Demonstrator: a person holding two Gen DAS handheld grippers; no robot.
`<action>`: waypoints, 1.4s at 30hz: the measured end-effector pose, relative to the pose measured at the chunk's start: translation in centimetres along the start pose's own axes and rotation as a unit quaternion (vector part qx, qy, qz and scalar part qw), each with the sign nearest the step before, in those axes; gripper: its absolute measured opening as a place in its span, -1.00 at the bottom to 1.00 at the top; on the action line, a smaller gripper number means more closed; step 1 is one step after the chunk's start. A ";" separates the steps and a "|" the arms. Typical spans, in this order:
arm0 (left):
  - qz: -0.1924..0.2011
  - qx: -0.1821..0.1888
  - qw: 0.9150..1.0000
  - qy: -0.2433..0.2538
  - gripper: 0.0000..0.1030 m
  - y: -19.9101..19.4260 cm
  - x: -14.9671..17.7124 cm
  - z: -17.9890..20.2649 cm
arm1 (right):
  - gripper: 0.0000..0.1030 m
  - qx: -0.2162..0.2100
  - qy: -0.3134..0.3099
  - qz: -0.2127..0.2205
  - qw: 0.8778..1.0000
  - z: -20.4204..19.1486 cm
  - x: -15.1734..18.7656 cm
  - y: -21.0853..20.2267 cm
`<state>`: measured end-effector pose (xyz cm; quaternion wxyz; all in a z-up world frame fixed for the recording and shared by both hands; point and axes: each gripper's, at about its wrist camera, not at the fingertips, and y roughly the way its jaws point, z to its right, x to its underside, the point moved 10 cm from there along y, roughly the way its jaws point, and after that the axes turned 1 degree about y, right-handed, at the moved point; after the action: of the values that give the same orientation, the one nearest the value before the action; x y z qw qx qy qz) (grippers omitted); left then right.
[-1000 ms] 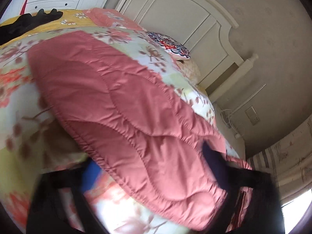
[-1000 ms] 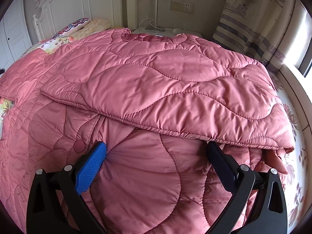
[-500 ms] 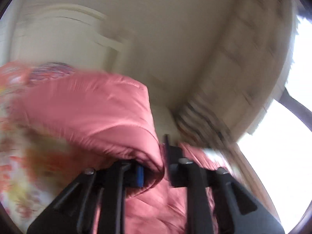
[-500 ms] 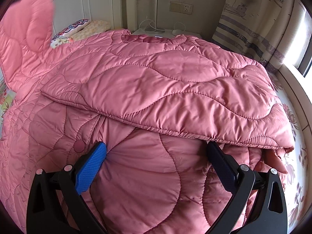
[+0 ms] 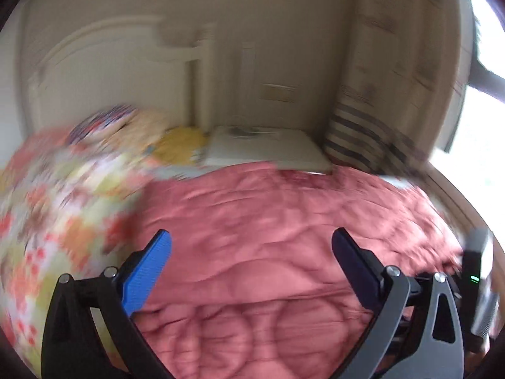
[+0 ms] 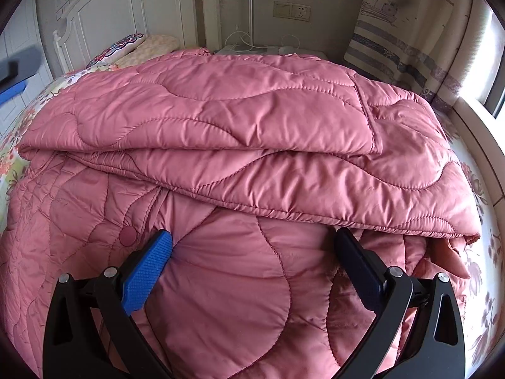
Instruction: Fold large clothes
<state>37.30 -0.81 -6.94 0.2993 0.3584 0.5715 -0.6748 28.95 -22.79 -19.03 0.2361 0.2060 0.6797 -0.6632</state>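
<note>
White panelled headboard point(image 6: 126, 9) and beige wall close off the far end of a bed whose floral bedsheet point(image 6: 19, 145) shows along both sides of a pink quilted coat point(image 6: 252, 120). From the right wrist the picture is sharp: the coat lies across the bed with two folded layers stacked over its upper part, their stitched edges running left to right, and a round snap button point(image 6: 127, 235) sits on the lower panel. The right gripper point(image 6: 252, 243) is spread wide with nothing between its blue pads point(image 6: 148, 268), both fingertips resting on or just above the lower panel, right beside the folded edge. A patterned pillow point(image 6: 121, 45) leans near the headboard, a wall socket point(image 6: 292, 9) sits above a white bedside table point(image 6: 284, 51) with cables, and a striped curtain point(image 6: 410, 41) hangs at the right by the window.

From the left wrist everything is smeared by motion. The left gripper point(image 5: 252, 244) is likewise spread wide and holds nothing, hovering over the pink coat point(image 5: 284, 237). This view shows more of the floral sheet point(image 5: 56, 205) at the left, and at the far right edge a dark device with a small green light point(image 5: 475, 278), possibly part of the other gripper.
</note>
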 end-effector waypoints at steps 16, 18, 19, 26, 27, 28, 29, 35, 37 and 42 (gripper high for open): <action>-0.019 -0.079 0.967 -0.243 0.95 1.5 5.9 -13.9 | 0.90 -0.068 0.144 0.084 0.984 5.6 -6.6 -4.3; -0.025 -0.074 0.967 -0.244 0.95 1.8 5.9 -13.4 | 0.86 -0.063 0.168 0.058 0.982 6.7 -7.1 -2.1; -0.026 -0.072 0.967 -0.245 0.95 1.8 6.0 -13.4 | 0.85 -0.068 0.179 0.043 0.981 6.9 -7.1 -0.8; -0.037 -0.071 0.968 -0.239 0.95 2.2 6.4 -12.9 | -0.58 -0.037 0.160 0.077 0.983 6.1 -7.7 -0.8; -0.035 -0.071 0.969 -0.236 0.95 2.1 6.4 -12.8 | -0.67 -0.041 0.167 0.100 0.980 6.2 -8.1 -2.1; -0.031 -0.072 0.970 -0.229 0.95 2.0 6.2 -12.5 | -0.69 -0.042 0.174 0.118 0.977 6.6 -8.3 -3.2; -0.027 -0.073 0.972 -0.222 0.95 1.9 6.0 -12.3 | -0.70 -0.040 0.178 0.130 0.975 6.8 -7.9 -4.3; -0.055 -0.056 0.983 -0.166 0.95 3.0 6.1 -9.7 | -0.69 -0.019 0.203 0.057 0.977 8.8 -4.2 -1.6; -0.064 -0.059 0.982 -0.166 0.95 3.3 6.3 -9.6 | -0.64 -0.029 0.212 0.040 0.976 8.7 -3.2 -1.0; -0.073 -0.059 0.979 -0.182 0.95 3.6 6.7 -10.1 | 0.71 0.038 0.180 0.098 0.978 8.7 -4.7 -4.8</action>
<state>37.91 8.58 -15.40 0.3686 0.1689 0.5707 -0.7141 30.32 -31.48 -12.46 0.1655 0.3961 0.6618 -0.6146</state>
